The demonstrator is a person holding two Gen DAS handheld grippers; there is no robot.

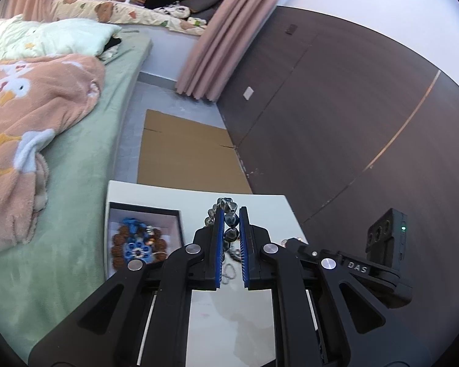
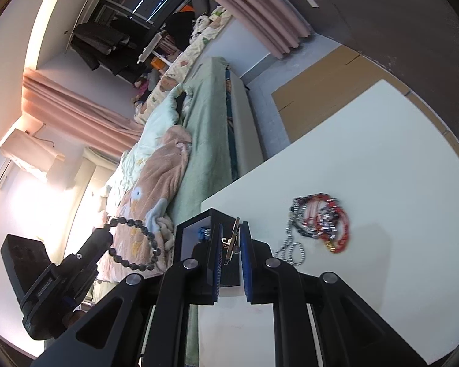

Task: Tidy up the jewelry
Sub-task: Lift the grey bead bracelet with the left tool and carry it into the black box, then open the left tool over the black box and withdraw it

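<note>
Open dark jewelry box (image 1: pixel 114 211) on the white table (image 1: pixel 269 211), beside the bed (image 1: pixel 85 159), containing brown and blue beaded pieces (image 1: pixel 137 241). Left gripper (image 1: pixel 231 214): jaws narrow, clamped on a dark bead bracelet (image 1: pixel 231 218) raised above the table. Right gripper (image 2: pixel 231 229): jaws narrow, pinching a small gold-toned piece (image 2: pixel 232 240) near the box. Tangled red and dark necklaces (image 2: pixel 324 220) lie loose on the table, right of the jaws.

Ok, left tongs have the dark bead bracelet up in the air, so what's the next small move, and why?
Probably carry the left tongs leftward over the open box and lower before releasing. The dark bead bracelet is pinched between the blue pads, hanging above the white table, and the box already holds other beaded pieces. The right tongs hold a small gold piece beside the box.
</note>
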